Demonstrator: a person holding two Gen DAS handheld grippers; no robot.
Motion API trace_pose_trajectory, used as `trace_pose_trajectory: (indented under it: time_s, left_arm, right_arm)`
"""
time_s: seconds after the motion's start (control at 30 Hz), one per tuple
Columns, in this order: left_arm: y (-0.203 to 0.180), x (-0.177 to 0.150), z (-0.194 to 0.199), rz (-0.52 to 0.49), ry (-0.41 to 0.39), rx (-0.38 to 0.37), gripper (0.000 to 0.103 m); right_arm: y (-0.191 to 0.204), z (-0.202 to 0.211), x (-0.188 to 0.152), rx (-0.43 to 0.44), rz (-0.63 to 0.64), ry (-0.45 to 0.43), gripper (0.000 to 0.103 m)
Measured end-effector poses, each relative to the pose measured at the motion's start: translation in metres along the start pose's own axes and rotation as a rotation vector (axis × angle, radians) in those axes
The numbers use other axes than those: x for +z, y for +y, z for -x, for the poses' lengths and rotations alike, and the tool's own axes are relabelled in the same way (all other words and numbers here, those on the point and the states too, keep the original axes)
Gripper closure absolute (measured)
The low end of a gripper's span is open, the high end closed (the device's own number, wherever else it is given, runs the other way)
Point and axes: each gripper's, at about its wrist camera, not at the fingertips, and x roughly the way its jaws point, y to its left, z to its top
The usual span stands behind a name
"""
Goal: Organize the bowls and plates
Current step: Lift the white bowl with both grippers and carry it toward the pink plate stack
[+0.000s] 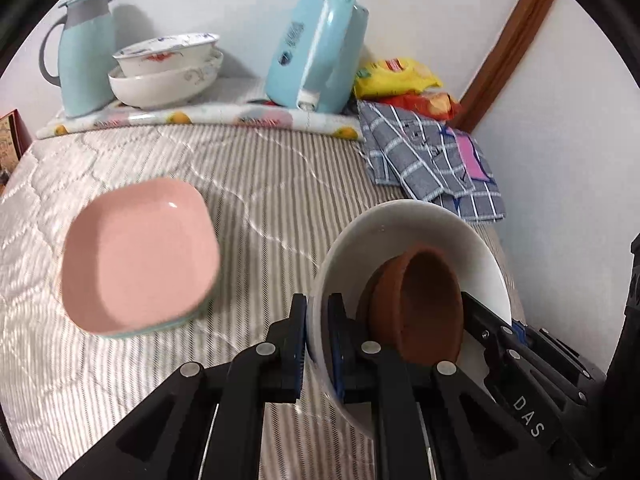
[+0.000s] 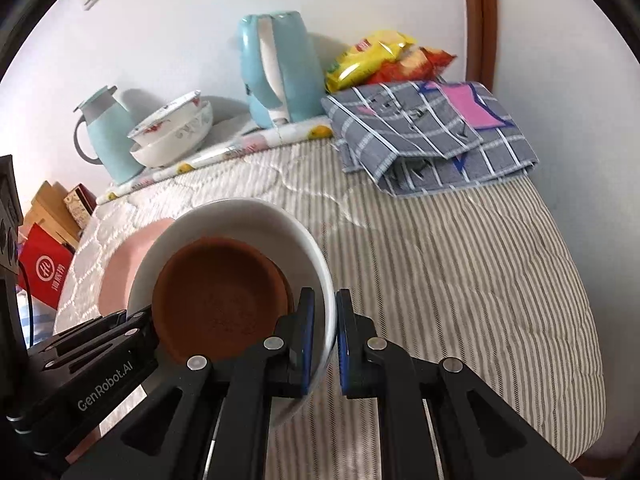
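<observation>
Standing at the far left on a fruit-print cloth [image 1: 208, 114], a pale blue jug [image 1: 82, 52] is keeping close beside two stacked patterned bowls [image 1: 164, 68]. Nearer, a pink square plate [image 1: 140, 256] is lying on top of other plates on the striped quilt [image 1: 260, 184].

To the right of it, the left gripper [image 1: 318, 344] is pinching the left rim of the white bowl [image 1: 408, 232], one finger outside the wall and one inside. The bowl is tilting, and a brown bowl [image 1: 420, 300] is sitting inside it, leaning to one side.

In the right wrist view, the right gripper [image 2: 325, 340] is clamping the opposite rim of the white bowl [image 2: 240, 216] in the same way, so both claws are gripping this one bowl above the quilt, with the brown bowl [image 2: 220, 300] in it.

Farther right, a blue kettle [image 2: 280, 68] is standing by the wall, then yellow and red snack bags [image 2: 380, 56], and a folded checked shirt [image 2: 432, 136] is lying on the quilt.
</observation>
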Motion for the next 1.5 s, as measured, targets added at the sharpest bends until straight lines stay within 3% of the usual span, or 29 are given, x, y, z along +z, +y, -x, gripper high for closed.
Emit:
trace_pose_trajectory:
  time_s: [0.7,1.5]
  left_arm:
    - [0.071,0.033,0.024,0.074,-0.056,0.049,0.092]
    - [0.12,0.052,0.025,0.14,-0.074,0.083,0.092]
  right_arm:
    - [0.08,-0.013,0.032,0.062,0.092,-0.016,0.093]
    - [0.129,-0.041,0.051,0.113,0.148,0.0,0.093]
